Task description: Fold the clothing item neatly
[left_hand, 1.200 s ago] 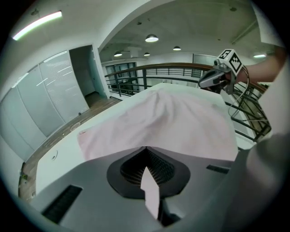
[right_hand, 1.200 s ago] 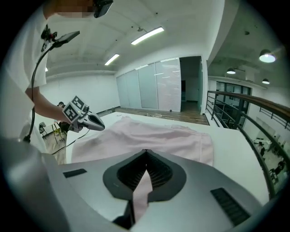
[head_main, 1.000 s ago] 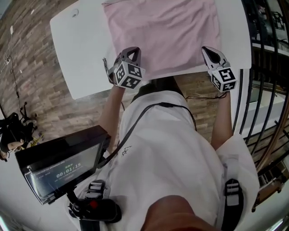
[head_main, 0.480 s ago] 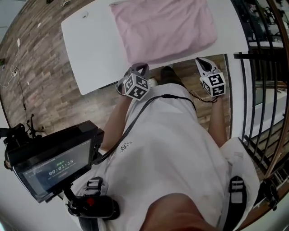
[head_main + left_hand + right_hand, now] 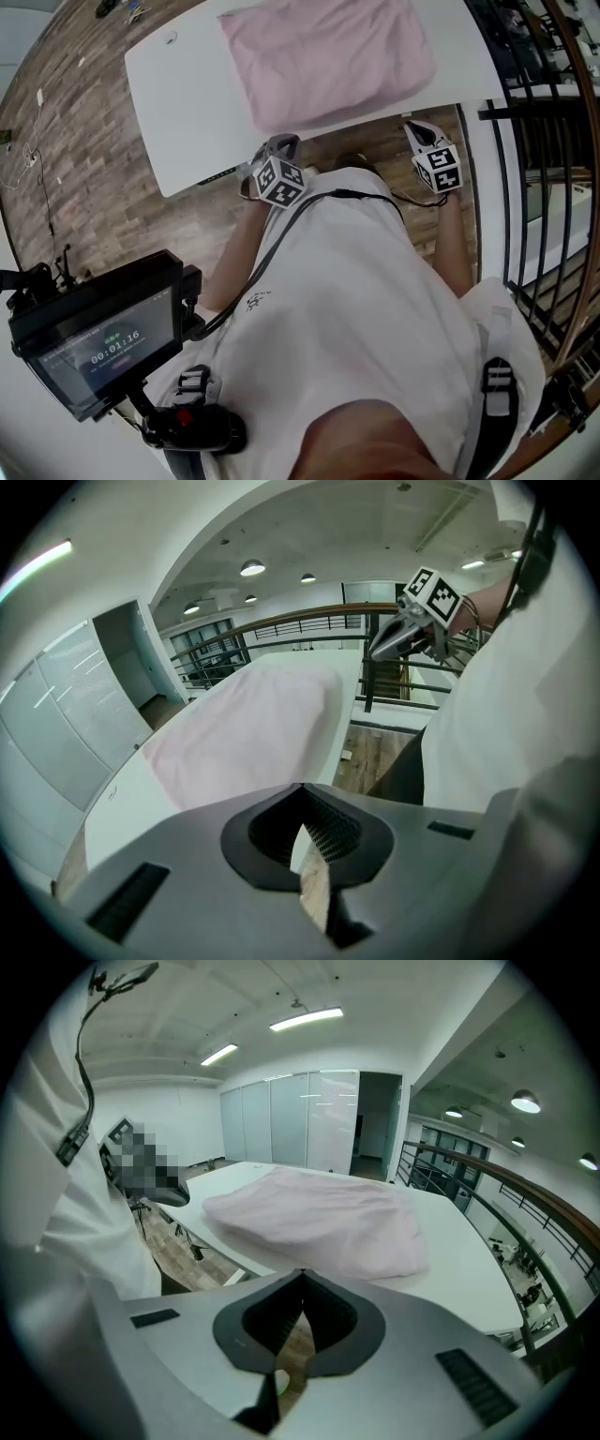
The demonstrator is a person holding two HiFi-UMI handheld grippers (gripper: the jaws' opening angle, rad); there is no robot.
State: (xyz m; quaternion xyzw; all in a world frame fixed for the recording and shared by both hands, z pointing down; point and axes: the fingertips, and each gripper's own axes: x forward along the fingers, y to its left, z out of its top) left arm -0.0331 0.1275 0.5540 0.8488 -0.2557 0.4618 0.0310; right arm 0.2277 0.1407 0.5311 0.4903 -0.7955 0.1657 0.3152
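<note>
The pink garment (image 5: pixel 328 56) lies folded in a puffy rectangle close to the near edge of the white tabletop (image 5: pixel 178 103). My worry is that the loose top layer springs open, or a bump drags it off that edge. The left gripper (image 5: pixel 281 143) and right gripper (image 5: pixel 413 127) sit just off the edge, fingers together, holding nothing. Around it there's wood plank floor (image 5: pixel 84 187) and a black railing (image 5: pixel 534 141) on the right.
</note>
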